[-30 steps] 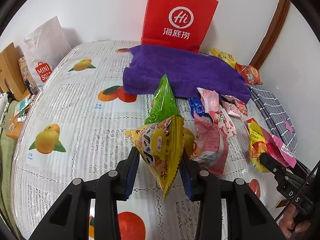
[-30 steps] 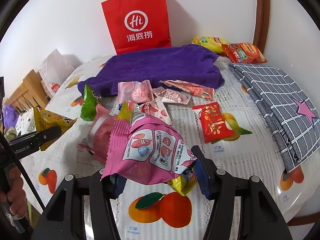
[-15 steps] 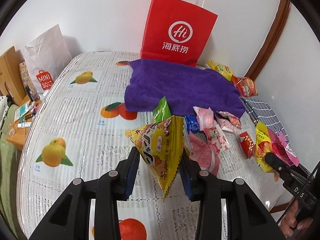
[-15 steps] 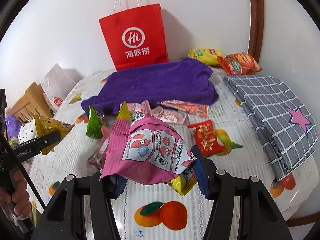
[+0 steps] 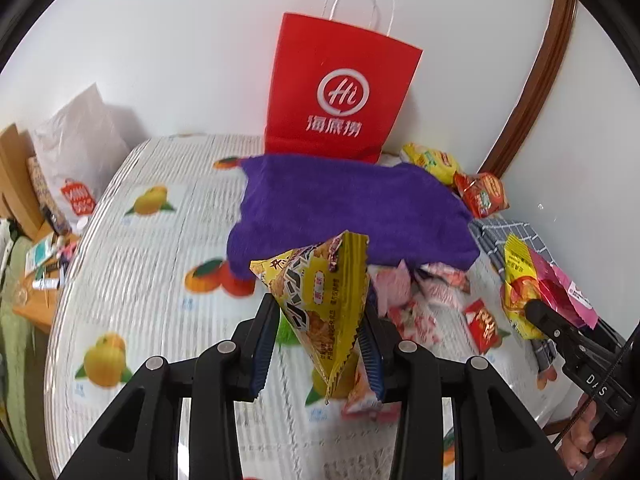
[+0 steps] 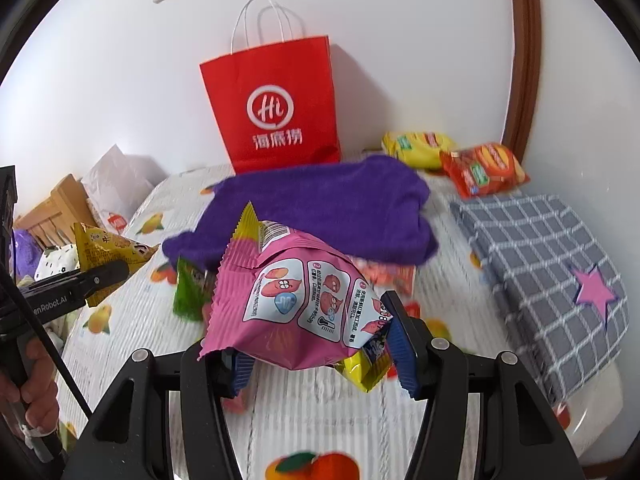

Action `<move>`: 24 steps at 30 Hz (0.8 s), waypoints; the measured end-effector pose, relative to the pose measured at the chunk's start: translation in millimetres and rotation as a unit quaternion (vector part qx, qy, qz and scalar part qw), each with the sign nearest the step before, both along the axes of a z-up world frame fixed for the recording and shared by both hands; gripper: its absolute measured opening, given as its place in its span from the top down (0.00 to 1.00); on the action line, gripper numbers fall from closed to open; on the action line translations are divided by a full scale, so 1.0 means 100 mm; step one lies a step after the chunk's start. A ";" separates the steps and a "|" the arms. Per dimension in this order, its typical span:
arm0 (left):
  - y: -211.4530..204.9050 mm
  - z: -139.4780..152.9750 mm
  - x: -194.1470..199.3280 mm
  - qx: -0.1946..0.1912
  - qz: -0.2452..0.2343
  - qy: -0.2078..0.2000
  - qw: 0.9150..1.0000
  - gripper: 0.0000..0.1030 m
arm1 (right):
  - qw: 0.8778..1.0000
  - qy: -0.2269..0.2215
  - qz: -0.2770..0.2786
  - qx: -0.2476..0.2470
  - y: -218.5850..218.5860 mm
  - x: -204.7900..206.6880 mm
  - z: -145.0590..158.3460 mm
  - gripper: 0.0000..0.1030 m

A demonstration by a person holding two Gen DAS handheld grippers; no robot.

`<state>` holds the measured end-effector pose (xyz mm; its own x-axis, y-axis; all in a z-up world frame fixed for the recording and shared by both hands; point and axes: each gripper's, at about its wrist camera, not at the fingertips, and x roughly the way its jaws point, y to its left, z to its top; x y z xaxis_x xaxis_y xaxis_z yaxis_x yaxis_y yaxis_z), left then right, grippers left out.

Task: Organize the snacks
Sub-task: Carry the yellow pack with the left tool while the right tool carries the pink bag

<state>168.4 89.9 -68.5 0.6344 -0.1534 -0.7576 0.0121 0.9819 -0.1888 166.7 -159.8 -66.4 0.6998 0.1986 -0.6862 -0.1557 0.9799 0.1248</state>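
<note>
My left gripper (image 5: 318, 344) is shut on a yellow triangular snack packet (image 5: 320, 300), held above the table. In the right wrist view that same packet (image 6: 108, 254) shows at the left in the left gripper's black fingers (image 6: 100, 276). My right gripper (image 6: 320, 360) is shut on a pink snack bag (image 6: 296, 300), with a yellow packet (image 6: 364, 370) pinched under it. The left wrist view shows the pink bag (image 5: 560, 292) and its yellow packet (image 5: 520, 288) at the right. Several small snacks (image 5: 420, 304) and a green packet (image 6: 188, 292) lie on the table in front of a purple towel (image 6: 320, 208).
A red paper bag (image 5: 344, 92) stands against the wall behind the towel. Yellow (image 6: 416, 148) and orange chip bags (image 6: 484, 168) lie at the back right. A grey checked cloth (image 6: 540, 264) covers the table's right side. A white bag (image 5: 76, 152) and wooden furniture (image 6: 56, 208) are at the left.
Both grippers have risen with their packets; the table and the snacks on it look farther below, and the red bag's handles have come into view.
</note>
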 end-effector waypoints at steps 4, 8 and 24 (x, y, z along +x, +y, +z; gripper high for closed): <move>-0.06 0.09 0.21 0.007 -0.004 -0.007 1.000 0.65 | 1.000 -0.016 0.007 -0.006 0.06 0.24 0.12 0.45; -0.11 0.16 0.45 0.012 -0.007 -0.012 1.000 0.65 | 1.000 -0.020 0.015 -0.006 0.12 0.49 0.19 0.45; -0.19 0.35 1.39 0.009 0.006 -0.029 1.000 0.65 | 0.999 -0.028 0.024 -0.002 0.15 1.46 0.30 0.47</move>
